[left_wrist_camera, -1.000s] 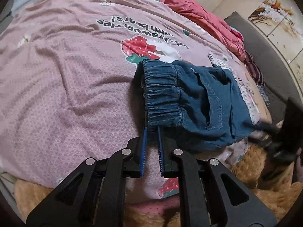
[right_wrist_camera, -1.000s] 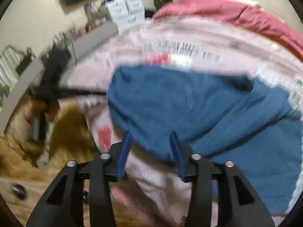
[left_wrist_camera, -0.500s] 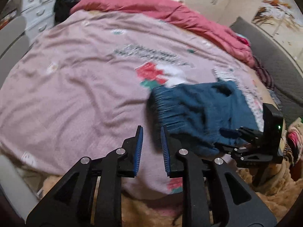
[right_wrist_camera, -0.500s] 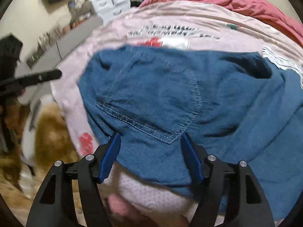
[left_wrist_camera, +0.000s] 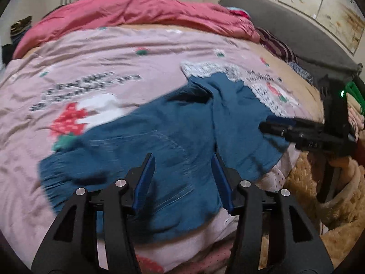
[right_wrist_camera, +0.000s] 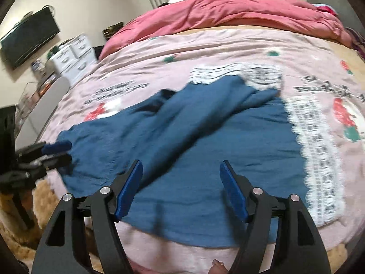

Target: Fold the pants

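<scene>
Bedroom setting: pink printed bedspread (right_wrist_camera: 205,52) is covering the bed and serving as the folding surface, with a red quilt (right_wrist_camera: 228,11) bunched along the far edge. Wall TV (right_wrist_camera: 29,38) and white drawers (right_wrist_camera: 73,57) are sitting off to one side in the right wrist view.

Blue denim pants (right_wrist_camera: 205,148) are lying on the bedspread near the front edge of the bed, partly doubled over: one layer is running diagonally across the other, and a white lace trim (right_wrist_camera: 319,159) is showing along the far and right-hand margins.

Left gripper (left_wrist_camera: 182,178) is hovering just above the waist-side portion of the denim, jaws spread wide, nothing between them. Right gripper (right_wrist_camera: 182,189) is likewise hanging over the leg-side fabric with jaws wide and empty. Each gripper is showing in the other's view at the flank of the garment, so the two are bracketing it from opposite ends.

Judgement: neither tool is gripping, which suggests a pause between folds, with the fabric resting flat so the layers settle. The fold looks partial; the diagonal overlap is uneven, so the next grasp probably needs an edge or corner. Both views are motion-blurred, so seam detail is unreliable.
</scene>
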{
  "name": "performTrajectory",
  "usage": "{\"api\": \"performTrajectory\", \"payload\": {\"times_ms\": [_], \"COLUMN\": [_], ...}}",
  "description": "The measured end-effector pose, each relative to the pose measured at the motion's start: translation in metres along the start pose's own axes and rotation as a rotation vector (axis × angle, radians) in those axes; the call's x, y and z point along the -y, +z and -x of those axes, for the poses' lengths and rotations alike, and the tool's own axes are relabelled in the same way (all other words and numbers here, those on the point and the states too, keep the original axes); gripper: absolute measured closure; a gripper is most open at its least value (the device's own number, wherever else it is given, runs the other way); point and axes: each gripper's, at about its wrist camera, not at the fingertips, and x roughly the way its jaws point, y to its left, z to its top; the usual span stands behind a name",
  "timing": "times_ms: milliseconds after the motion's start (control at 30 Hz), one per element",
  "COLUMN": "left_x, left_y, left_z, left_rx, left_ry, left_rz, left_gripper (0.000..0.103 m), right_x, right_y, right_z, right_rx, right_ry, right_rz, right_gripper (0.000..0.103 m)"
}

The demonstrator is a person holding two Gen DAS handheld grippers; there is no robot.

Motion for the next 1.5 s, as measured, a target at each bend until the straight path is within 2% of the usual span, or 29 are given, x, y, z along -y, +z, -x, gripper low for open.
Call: {"api": "performTrajectory", "payload": {"times_ms": [100,133,200,267,333,467,600,733,867,967,1033,1067,1100,1133,1167,1200,1300,1500], "left_x": [0.008,0.006,-0.002,-0.013,-0.017,-0.019,-0.007,0.020,0.041,0.043,0.040,0.040,0.040,0.040,0.039,0.037,0.032,0.032], "left_y": [-0.007,-0.013,-0.019,-0.024,-0.023,-0.016,-0.007,-0.001,0.001,0.001,0.001,0.001,0.001,0.001,0.002,0.002,0.002,0.005], "left_z": [-0.025,-0.038,-0.052,-0.059,-0.057,-0.035,-0.007,-0.001,-0.031,-0.056,-0.070,-0.073,-0.076,-0.080,-0.081,-0.082,-0.080,-0.081], "left_rx": [-0.059,-0.105,-0.139,-0.132,-0.123,-0.079,0.008,0.046,-0.014,-0.068,-0.096,-0.098,-0.097,-0.103,-0.103,-0.100,-0.091,-0.066], "left_ry": [0.036,0.064,0.090,0.061,0.045,-0.002,-0.027,-0.092,-0.137,-0.196,-0.197,-0.187,-0.177,-0.176,-0.183,-0.192,-0.213,-0.188], "left_rz": [-0.041,-0.037,-0.011,0.051,0.064,0.100,0.079,0.022,-0.035,-0.006,0.031,0.029,0.022,0.027,0.031,0.035,0.052,0.040], "left_gripper": [0.060,0.060,0.060,0.060,0.060,0.059,0.054,0.054,0.055,0.070,0.075,0.077,0.078,0.079,0.079,0.079,0.079,0.079], "right_x": [0.004,0.004,0.000,-0.006,-0.009,-0.017,-0.015,-0.014,-0.014,-0.013,-0.006,-0.002,0.002,0.005,0.009,0.012,0.023,0.064], "right_y": [0.006,0.010,0.018,0.030,0.045,0.089,0.130,0.158,0.171,0.179,0.181,0.181,0.180,0.178,0.177,0.177,0.175,0.165], "right_z": [-0.002,-0.003,-0.008,-0.017,-0.025,-0.050,-0.085,-0.137,-0.176,-0.193,-0.202,-0.206,-0.209,-0.210,-0.205,-0.199,-0.162,-0.078], "right_rx": [0.004,0.006,0.008,0.008,0.003,0.008,-0.030,-0.108,-0.171,-0.187,-0.211,-0.217,-0.229,-0.233,-0.210,-0.192,-0.103,0.039], "right_ry": [-0.015,-0.014,-0.014,-0.021,-0.037,-0.099,-0.152,-0.241,-0.336,-0.334,-0.339,-0.347,-0.340,-0.313,-0.267,-0.242,-0.182,-0.113], "right_rz": [0.013,0.021,0.043,0.077,0.098,0.139,0.141,0.171,0.181,0.179,0.143,0.141,0.146,0.143,0.131,0.120,0.066,-0.072], "right_gripper": [0.034,0.033,0.029,0.027,0.025,0.024,0.024,0.024,0.024,0.027,0.041,0.060,0.073,0.076,0.089,0.094,0.094,0.094]}}
